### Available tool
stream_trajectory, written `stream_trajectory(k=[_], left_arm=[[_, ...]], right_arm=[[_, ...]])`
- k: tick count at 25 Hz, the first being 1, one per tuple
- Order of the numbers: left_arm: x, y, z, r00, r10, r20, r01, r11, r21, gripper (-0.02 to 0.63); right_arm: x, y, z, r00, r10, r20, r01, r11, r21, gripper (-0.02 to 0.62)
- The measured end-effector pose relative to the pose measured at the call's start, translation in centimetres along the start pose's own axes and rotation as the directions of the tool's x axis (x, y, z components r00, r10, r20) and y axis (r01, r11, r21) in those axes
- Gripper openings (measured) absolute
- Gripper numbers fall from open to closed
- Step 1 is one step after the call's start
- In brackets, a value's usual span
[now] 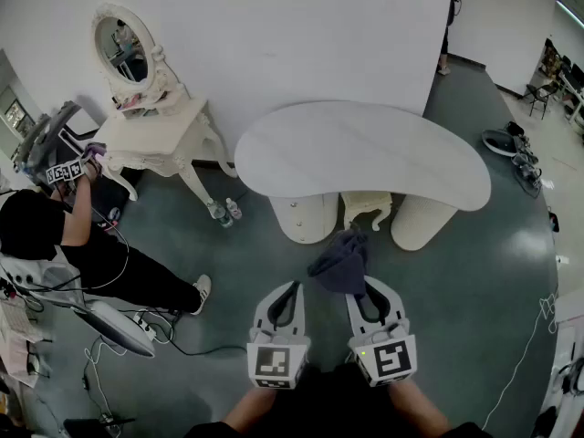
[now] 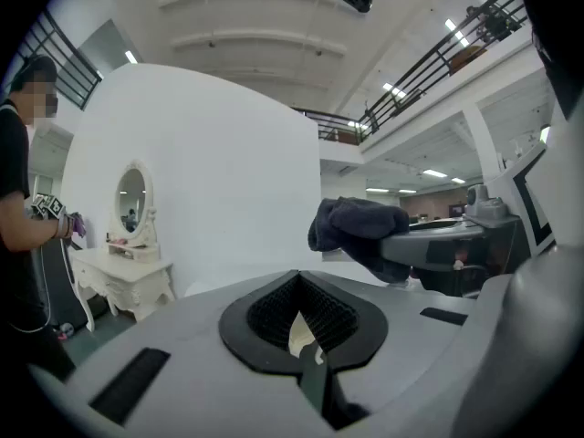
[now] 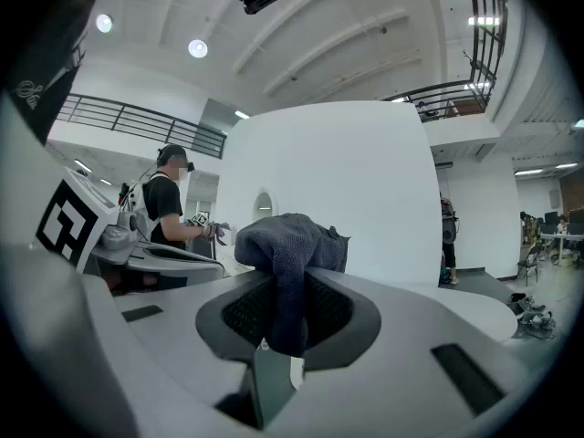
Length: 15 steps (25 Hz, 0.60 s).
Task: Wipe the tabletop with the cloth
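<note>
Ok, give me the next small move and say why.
Probably carry the right hand-held gripper forward and lower the cloth onto the near edge of the tabletop. The cloth is clamped in its jaws but hangs in the air short of that edge, not touching it. The left hand-held gripper is shut and empty.

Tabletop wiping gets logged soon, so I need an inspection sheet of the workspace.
Surface: white curved tabletop, bare.
Job's things: dark cloth held off the tabletop, in front of its near edge.
Clutter: nothing seen on the tabletop; bottles on the floor.
Grippers: right tool shut on the cloth; left tool shut, empty.
Cables: loose cables on the floor at left.
Surroundings: white dressing table with oval mirror; a person beside it; white partition behind.
</note>
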<state>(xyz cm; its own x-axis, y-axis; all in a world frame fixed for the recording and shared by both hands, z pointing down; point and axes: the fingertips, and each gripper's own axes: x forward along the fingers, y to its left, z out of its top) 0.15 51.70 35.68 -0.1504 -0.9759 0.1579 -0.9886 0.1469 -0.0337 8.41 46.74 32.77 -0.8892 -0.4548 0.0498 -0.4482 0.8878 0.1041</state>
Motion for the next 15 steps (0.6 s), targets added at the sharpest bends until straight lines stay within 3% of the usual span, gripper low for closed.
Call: stream_trajectory(k=[5, 11, 15], left_arm=[[1.1, 1.9, 0.8, 1.0, -0.018, -0.01, 0.019, 0.999, 0.038, 0.006], [3.1, 5.1, 5.0, 0.995, -0.087, -0.04, 0.09, 0.99, 0.108, 0.006], [5.8, 5.9, 6.5, 0.992, -0.118, -0.035, 0.122, 0.978, 0.171, 0.006]], right_arm=[[1.7, -0.2, -0.2, 1.0, -0.013, -0.025, 0.014, 0.999, 0.036, 0.061], [4.9, -1.6, 1.3, 0.994, -0.063, -0.089, 0.069, 0.995, 0.068, 0.061], [8.4, -1.5, 3.0, 0.998, -0.017, -0.053, 0.019, 0.999, 0.032, 0.061]])
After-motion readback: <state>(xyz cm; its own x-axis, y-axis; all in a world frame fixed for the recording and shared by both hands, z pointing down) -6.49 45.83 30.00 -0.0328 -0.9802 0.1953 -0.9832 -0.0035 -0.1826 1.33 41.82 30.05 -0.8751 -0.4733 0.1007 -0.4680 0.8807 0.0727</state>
